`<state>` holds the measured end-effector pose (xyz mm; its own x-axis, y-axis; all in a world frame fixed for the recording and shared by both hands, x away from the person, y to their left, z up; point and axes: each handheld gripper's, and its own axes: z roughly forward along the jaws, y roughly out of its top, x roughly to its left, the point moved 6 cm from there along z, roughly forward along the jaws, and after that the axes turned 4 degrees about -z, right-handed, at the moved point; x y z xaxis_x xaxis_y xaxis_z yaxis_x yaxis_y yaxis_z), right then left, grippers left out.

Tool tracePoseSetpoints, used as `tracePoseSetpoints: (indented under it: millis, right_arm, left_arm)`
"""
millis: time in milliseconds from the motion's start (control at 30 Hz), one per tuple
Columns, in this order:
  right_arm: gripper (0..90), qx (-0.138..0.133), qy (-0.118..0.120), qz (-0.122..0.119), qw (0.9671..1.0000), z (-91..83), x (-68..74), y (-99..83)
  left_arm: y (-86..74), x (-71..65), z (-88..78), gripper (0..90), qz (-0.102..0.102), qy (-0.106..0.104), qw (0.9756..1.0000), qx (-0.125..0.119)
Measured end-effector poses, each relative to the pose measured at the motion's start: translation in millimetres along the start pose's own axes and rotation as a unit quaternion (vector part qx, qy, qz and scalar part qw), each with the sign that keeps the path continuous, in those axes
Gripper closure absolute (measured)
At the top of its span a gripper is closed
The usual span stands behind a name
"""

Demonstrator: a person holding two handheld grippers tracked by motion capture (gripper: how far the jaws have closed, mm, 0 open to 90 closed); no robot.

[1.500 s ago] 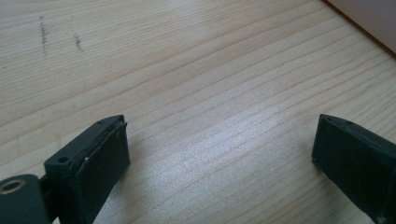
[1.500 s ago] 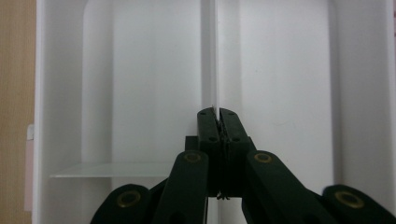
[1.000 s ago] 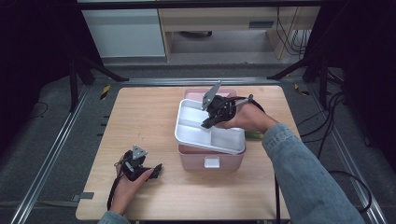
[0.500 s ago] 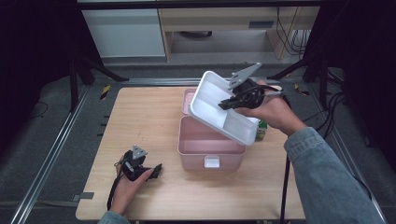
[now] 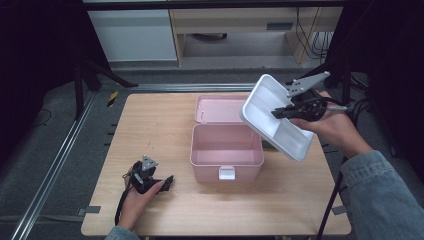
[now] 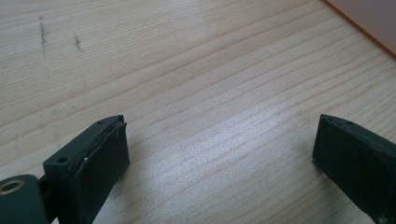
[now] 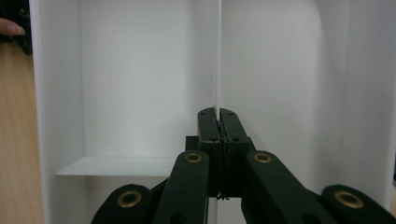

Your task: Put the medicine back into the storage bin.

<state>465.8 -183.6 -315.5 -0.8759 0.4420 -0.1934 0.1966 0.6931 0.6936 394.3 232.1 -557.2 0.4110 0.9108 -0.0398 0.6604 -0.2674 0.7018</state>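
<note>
High view first: my right tool (image 5: 278, 113) has the white tray (image 5: 272, 120) clamped by one of its inner dividers, and the tray hangs in the air, tilted steeply, above and to the right of the pink box (image 5: 226, 151); its lower corner overlaps the right rim of the box in this view, though I cannot tell whether they touch; the box stands open near the middle of the table (image 5: 165, 125), its lid (image 5: 220, 108) folded back flat behind it, and its inside looks bare; something dark and greenish peeks out on the table just behind the tray's lower edge, too hidden for me to name. Right gripper view confirms the grip: the two black jaws are pressed together on the thin white divider (image 7: 218, 56) that runs straight up from between them; a shorter cross wall (image 7: 116, 165) branches off to the left, and the tray's compartments on either side are bare white; a strip of table wood and a fingertip (image 7: 10, 28) show at the far left edge. My left tool (image 5: 169, 181) rests low on the table near its front left corner, well apart from the box; in the left gripper view its jaws stand wide apart with bare wood grain between them and nothing held; a corner of the pink box (image 6: 369, 18) shows at the upper right.
</note>
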Motion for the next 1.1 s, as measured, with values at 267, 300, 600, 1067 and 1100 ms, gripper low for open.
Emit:
tracePoseSetpoints:
  millis: [267,300,600,1067,1100]
  right_arm:
    - [89.9,0.031,-0.008,0.015,0.9994,-13.2,4.7,-43.1]
    - [89.9,0.033,-0.008,0.018,0.9993,-14.2,5.5,-47.8]
    - [89.9,0.048,-0.006,0.036,0.9982,-18.4,15.0,-88.1]
    - [89.9,0.087,0.012,0.059,0.9944,-4.4,41.2,-147.2]
    - [89.9,0.088,0.014,0.060,0.9942,-2.6,42.5,-149.5]
  left_arm:
    - [0.1,0.0,0.1,2.6,0.000,0.000,1.0000,0.000]
    - [0.1,0.0,0.1,2.6,0.001,0.000,1.0000,0.000]
    - [0.3,-0.1,0.4,2.5,0.000,0.000,1.0000,0.000]
    - [0.8,0.0,1.0,2.1,0.001,0.000,1.0000,0.001]
    - [0.9,0.0,1.0,2.1,0.001,0.000,1.0000,0.001]
